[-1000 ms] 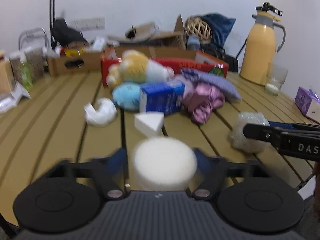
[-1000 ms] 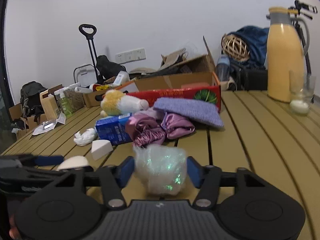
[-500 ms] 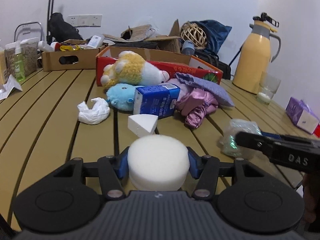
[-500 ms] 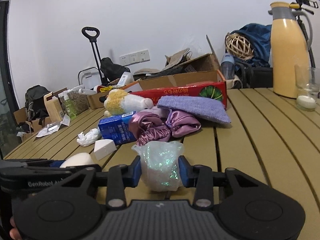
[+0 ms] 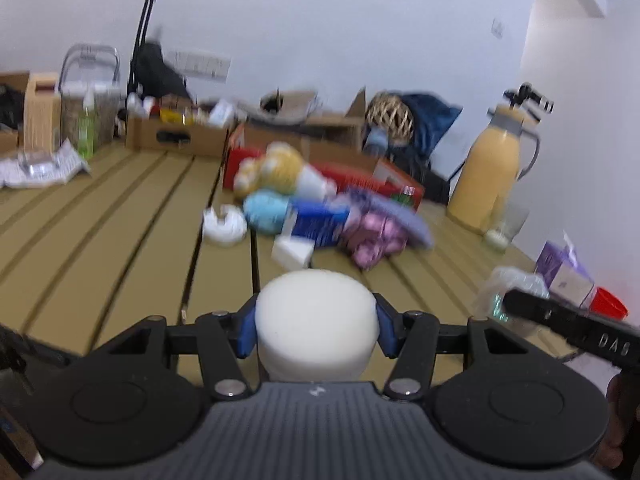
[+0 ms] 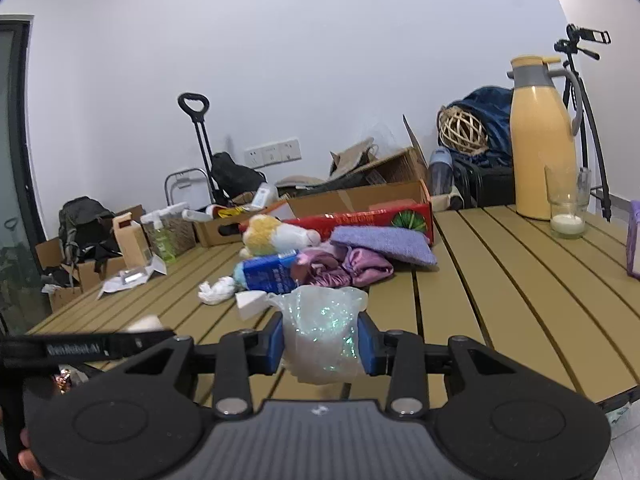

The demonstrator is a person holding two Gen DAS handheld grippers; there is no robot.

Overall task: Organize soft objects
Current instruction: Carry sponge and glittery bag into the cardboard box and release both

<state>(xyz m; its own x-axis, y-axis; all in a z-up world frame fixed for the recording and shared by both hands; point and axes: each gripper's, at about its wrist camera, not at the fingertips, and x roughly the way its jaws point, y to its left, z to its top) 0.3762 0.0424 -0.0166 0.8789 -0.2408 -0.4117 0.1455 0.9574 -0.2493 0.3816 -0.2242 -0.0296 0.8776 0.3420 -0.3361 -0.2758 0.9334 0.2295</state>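
Since a second ago both my grippers have lifted off the slatted table [image 6: 500, 300]: left gripper [image 5: 316, 330] clamps the round white sponge [image 5: 316, 320]; right gripper [image 6: 322, 340], its jaws just closed tighter, squeezes the iridescent plastic wad [image 6: 322, 332]. Red-sided cardboard box [image 6: 360, 210]: contents hidden; plush toy [image 6: 272, 234] lies against its front.

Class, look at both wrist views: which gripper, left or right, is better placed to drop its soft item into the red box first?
Probably the right: its gripper, clamping the glittery bag, faces the red box more squarely. The left gripper, holding the round sponge, sees it behind the plush pile.
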